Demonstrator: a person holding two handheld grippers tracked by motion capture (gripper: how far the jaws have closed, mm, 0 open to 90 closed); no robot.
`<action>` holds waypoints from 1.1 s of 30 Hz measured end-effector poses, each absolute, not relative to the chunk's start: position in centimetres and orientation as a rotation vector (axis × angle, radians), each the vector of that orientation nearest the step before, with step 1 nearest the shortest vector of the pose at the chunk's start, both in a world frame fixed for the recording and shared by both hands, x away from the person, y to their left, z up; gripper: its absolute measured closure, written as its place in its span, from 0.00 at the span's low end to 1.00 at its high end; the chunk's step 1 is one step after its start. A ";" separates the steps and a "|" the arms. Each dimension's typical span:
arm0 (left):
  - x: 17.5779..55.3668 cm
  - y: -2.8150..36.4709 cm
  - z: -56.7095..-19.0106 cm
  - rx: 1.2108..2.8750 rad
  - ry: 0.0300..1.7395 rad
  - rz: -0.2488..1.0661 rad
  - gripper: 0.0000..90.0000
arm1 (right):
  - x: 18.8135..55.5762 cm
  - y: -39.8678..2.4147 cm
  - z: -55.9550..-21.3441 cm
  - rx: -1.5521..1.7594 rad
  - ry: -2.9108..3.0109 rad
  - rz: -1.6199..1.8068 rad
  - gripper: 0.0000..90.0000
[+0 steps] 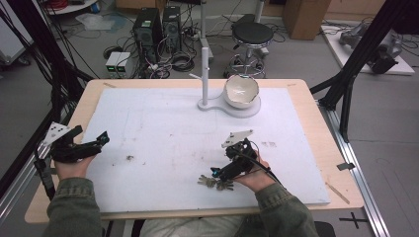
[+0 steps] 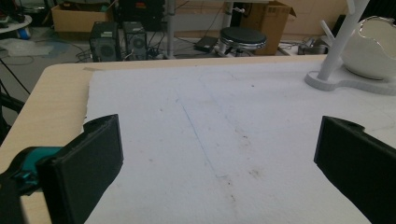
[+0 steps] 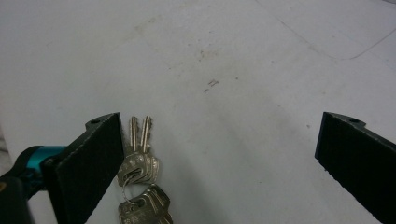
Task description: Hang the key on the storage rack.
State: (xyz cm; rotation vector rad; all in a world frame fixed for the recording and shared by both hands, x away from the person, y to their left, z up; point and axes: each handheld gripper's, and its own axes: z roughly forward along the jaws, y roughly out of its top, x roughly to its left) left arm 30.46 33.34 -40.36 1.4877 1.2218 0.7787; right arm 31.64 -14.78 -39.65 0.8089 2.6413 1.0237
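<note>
Right claw [image 1: 216,173] is down low over the keys [image 1: 215,182], jaws spread wide w/ nothing between them yet. Keys are a small bunch on a ring, lying flat on the white mat [image 1: 163,133] near the front edge of the surface [image 1: 316,118], well apart from the white stand [image 1: 205,69] and the bowl [image 1: 241,91] at the far side. In the right gripper view the keys [image 3: 140,172] sit just beside the inner face of the left-hand jaw, maybe touching it, can't tell for sure; the other jaw is well away w/ bare mat in between. So the bunch is off-centre in the opening, not in the middle. Long axis: two blades of the keys point away from the camera, roughly along the jaws, and the ring plus more key heads trail back toward the bottom of the frame. Judging from that, a straight close would likely shove the bunch sideways rather than pinch it clean, so the claw prob. wants a small shift toward the keys first, or a close that drags them across to the far jaw. Left claw [image 1: 101,139] hangs over the mat's left edge, well apart from the keys, jaws also spread, nothing held; left gripper view looks across bare mat toward the stand [image 2: 337,46]. Right hand [image 1: 252,175] is clearly the nearer one, so this looks like its pick.
</note>
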 end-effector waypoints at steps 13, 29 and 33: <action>30.5 33.3 -40.4 1.499 1.221 0.778 0.02 | 30.9 -12.8 -40.4 0.731 2.737 0.954 0.01; 30.6 33.3 -40.5 1.500 1.221 0.777 0.02 | 30.4 -11.0 -41.2 0.656 2.804 0.871 0.01; 30.6 33.3 -40.5 1.500 1.222 0.776 0.02 | 30.3 -10.5 -41.5 0.641 2.824 0.849 0.01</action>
